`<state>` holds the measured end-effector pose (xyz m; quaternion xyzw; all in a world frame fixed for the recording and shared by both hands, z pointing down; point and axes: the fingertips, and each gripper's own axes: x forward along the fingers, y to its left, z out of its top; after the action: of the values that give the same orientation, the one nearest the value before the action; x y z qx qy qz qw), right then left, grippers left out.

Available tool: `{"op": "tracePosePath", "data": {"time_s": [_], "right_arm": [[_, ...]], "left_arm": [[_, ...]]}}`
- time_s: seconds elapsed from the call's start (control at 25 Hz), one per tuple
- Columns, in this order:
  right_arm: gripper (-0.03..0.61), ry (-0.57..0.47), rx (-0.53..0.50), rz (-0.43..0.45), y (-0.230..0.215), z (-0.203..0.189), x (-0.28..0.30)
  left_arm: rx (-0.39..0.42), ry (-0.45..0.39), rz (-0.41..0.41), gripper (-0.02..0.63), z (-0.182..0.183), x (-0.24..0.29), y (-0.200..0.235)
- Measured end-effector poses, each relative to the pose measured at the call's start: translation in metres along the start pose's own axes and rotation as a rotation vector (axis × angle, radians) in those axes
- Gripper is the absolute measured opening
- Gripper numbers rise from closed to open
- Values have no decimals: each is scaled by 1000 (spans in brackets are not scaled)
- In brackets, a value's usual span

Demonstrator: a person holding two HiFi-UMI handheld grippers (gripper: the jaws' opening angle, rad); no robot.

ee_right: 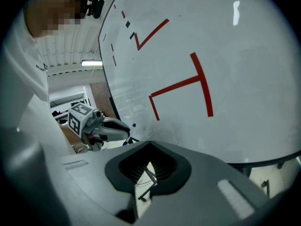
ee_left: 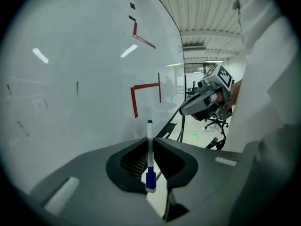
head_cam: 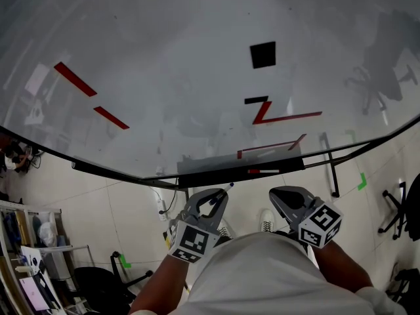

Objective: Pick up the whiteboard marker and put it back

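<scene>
No readable words, brands or numbers, only red strokes and black squares on the glossy white whiteboard point(head_cam: 164, 58), one Z-like mark

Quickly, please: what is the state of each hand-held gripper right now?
Left hand-held gripper: closed on the whiteboard marker.
Right hand-held gripper: closed, holding nothing.

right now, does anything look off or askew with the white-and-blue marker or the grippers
Nothing stands out. The slim white-and-blue whiteboard marker sits straight in the shut jaws of the left gripper; the right gripper is shut and empty.
</scene>
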<state>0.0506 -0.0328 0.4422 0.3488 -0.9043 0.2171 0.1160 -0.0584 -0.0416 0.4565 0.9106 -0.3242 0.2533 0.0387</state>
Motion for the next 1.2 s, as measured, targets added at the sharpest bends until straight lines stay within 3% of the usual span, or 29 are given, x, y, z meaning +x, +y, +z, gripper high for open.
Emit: {"op": "tracePosePath", "data": {"time_s": [0.28,0.64,1.2], "right_arm": [[2,-5,2,-3,-1,0,0],[2,-4,15,-10,-3,-4,-2],[2,-5,19,-23,-6,-3,-2]], "left_arm": [[188,92,17,55,-10,9,1],[229,165,-5,55,-28,21,6],[468,310,-41,55,-55,44,7]]}}
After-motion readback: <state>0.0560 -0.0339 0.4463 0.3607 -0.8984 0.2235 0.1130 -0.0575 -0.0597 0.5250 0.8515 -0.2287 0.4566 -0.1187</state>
